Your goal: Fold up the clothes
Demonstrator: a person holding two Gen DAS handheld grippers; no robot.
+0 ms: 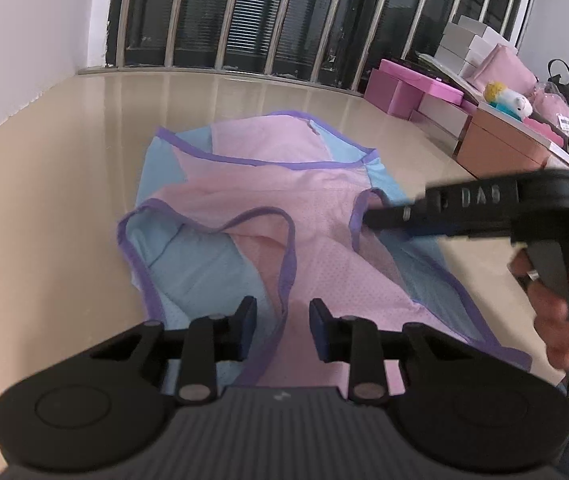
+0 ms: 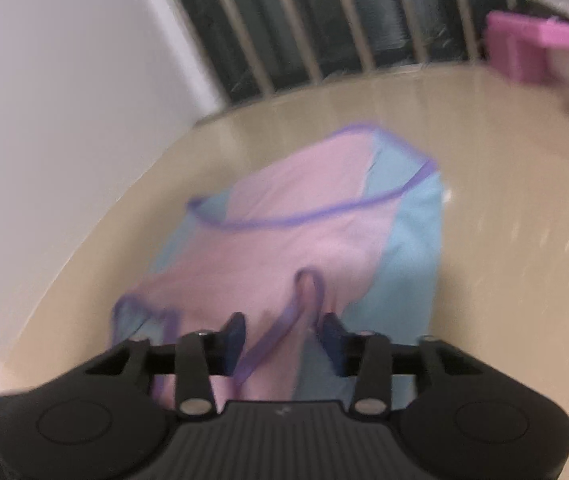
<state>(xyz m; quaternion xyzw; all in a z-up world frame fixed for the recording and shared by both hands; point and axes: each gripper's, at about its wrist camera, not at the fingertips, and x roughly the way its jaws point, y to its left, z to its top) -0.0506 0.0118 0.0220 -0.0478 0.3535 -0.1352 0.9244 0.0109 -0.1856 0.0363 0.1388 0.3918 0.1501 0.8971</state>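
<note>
At the far left a white wall meets the glossy beige surface, bare on that side. The pink and light-blue mesh vest with purple binding lies in the middle of this surface, partly doubled over, its purple-edged armhole loops rumpled on the near side.

The left gripper hangs low over the near hem; its fingers stand narrowly apart, a strip of purple binding and pink cloth showing in the gap, and the pads do not seem to press on it. Further right, the right gripper is set over the near right armhole loop, fingers likewise a little apart with purple trim between them, not clamped as far as the blurred view shows. A hand holds its handle.

To do this fold well, each gripper should probably pinch through both layers at the binding, where the thin mesh is firmest, then lift evenly so the cloth does not skew. The slippery mesh may slide out of a shallow pinch.

At the right, pink and white boxes and a small plush toy crowd the surface edge, near the vest but apart from it. Behind runs a barred dark window.
</note>
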